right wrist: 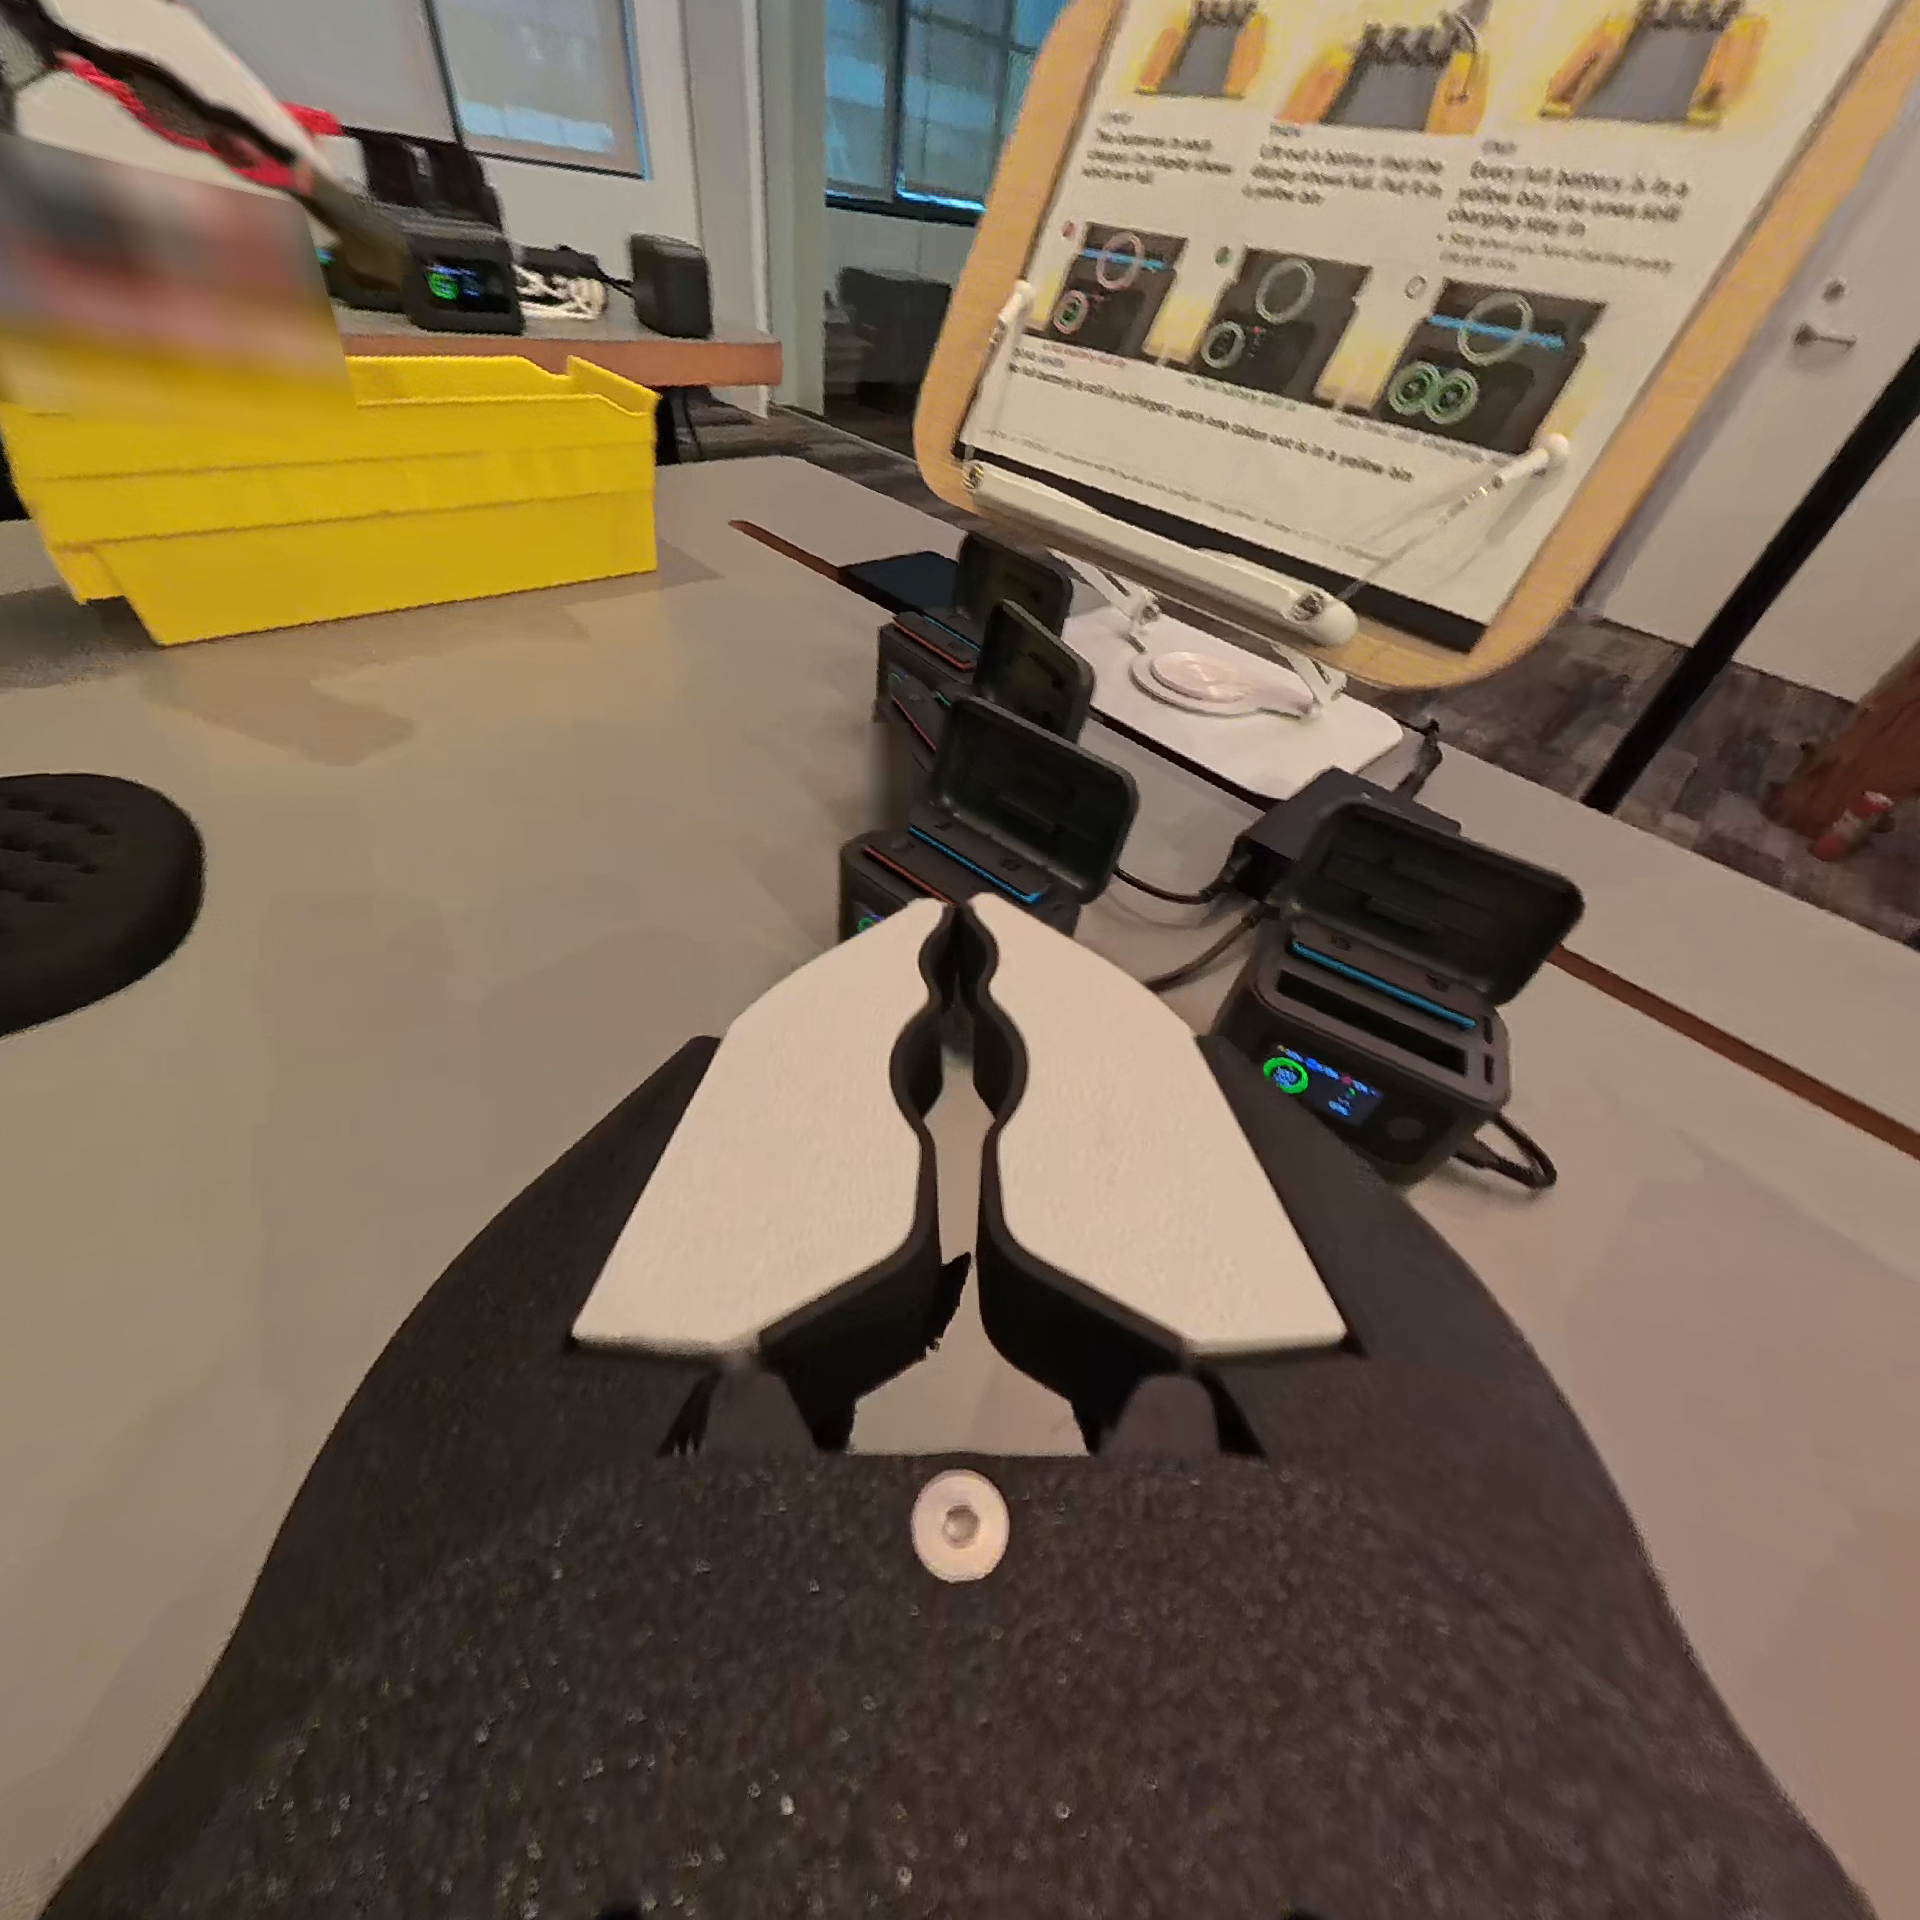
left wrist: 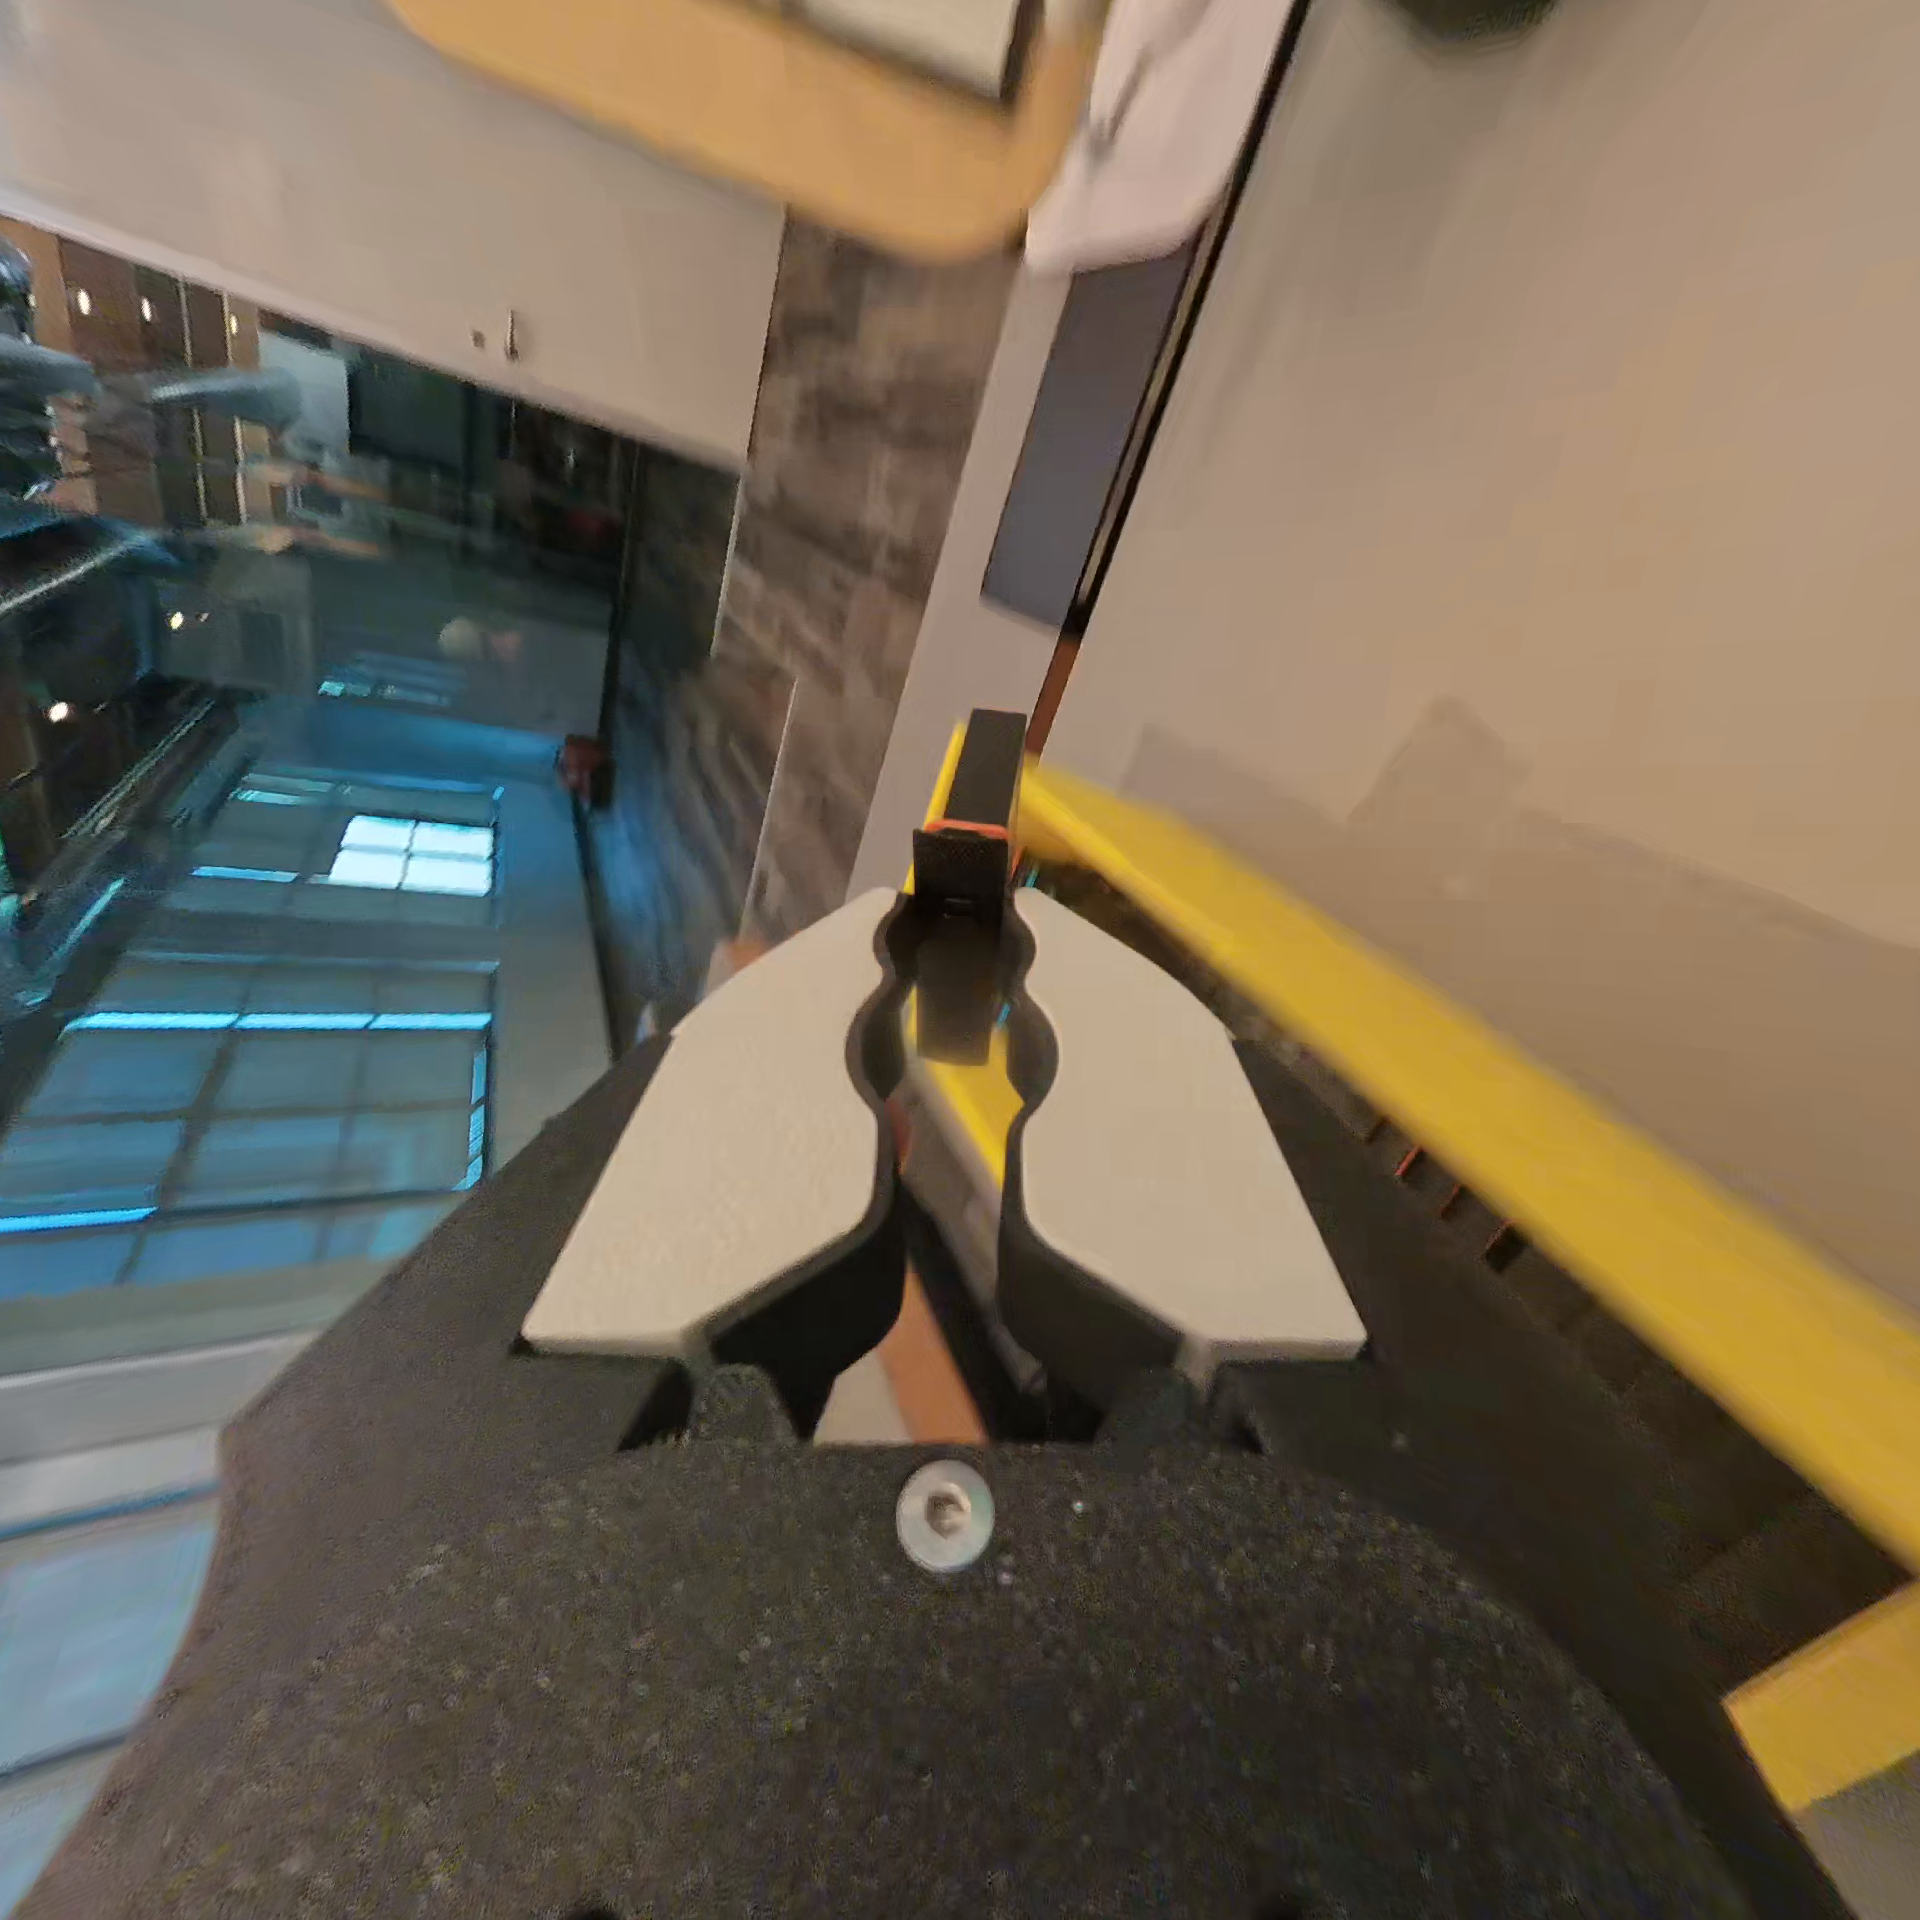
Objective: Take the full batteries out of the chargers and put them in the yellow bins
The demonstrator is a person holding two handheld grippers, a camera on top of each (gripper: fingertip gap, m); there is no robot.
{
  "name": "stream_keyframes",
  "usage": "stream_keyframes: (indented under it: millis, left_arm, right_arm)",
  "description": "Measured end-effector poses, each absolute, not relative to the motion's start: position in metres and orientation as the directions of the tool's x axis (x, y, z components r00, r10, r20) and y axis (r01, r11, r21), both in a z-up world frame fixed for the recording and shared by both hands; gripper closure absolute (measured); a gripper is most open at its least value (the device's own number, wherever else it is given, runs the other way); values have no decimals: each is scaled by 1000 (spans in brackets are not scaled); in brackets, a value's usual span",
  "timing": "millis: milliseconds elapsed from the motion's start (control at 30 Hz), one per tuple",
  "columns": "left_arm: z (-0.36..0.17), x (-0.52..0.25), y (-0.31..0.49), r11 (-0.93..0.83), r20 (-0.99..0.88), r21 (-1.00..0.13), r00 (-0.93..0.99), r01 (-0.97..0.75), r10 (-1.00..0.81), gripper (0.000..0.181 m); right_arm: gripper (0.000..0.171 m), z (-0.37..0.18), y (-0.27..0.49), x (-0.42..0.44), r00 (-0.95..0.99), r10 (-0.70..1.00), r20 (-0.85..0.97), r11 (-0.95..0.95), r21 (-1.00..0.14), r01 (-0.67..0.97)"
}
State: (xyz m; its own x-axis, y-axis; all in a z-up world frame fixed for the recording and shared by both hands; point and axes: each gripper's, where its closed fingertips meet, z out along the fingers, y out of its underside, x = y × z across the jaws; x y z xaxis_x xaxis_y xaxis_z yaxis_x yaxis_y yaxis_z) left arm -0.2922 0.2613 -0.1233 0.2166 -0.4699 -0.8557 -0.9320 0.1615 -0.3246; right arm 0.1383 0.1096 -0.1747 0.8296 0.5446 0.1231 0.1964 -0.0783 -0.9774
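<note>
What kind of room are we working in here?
Probably an office or lab workspace: a grey table with open battery chargers, stacked yellow bins, an instruction board on a stand, and large windows behind.

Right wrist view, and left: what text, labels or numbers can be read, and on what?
Instruction sheet: printed captions, not transcribed.
Near charger screen: marks too small to read.
Far charger screen: blurred.
Battery, left wrist view: no writing visible.

Wood-framed instruction board (right wrist: 1340, 312) propped on a white stand (right wrist: 1226, 707) at the grey table (right wrist: 520, 883); black round pad (right wrist: 73, 883) lying left.
</note>
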Motion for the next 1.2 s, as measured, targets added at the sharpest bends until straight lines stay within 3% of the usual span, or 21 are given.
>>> stream_keyframes:
  millis: [233, 467, 633, 733, 800, 867, 1000, 1200]
  left_arm:
    - [-121, -155, 187, 378, -717, -572, 220, -728, -661, 166]
    - [-158, -30, 103, 513, -625, -664, 26, -545, -781, 166]
    - [-197, 22, 70, 516, -554, -698, -83, -497, -828, 166]
    - [-213, 38, 56, 516, -523, -699, -138, -495, -841, 166]
    - [-220, 43, 50, 515, -510, -699, -158, -497, -845, 166]
    - [-222, 43, 49, 504, -495, -708, -162, -494, -854, 165]
    - [-206, 46, 43, 426, -413, -830, -117, -361, -903, 164]
    - [-164, 42, 45, 120, -114, -990, -70, -73, -991, 153]
  right_arm:
    - [171, -182, 90, 103, 699, 669, 253, 10, -943, 331]
    - [142, -199, 76, 76, 588, 728, 352, 58, -886, 459]
    - [135, -205, 61, 59, 492, 769, 408, 126, -851, 510]
    - [136, -212, 54, 50, 438, 792, 426, 149, -830, 538]
    - [157, -218, 50, 47, 403, 802, 441, 164, -811, 561]
    - [160, -222, 46, 46, 380, 819, 430, 167, -812, 559]
    - [161, -209, 40, 47, 391, 881, 268, 95, -908, 409]
    - [161, -146, 30, 58, 375, 926, 38, 54, -998, -32]
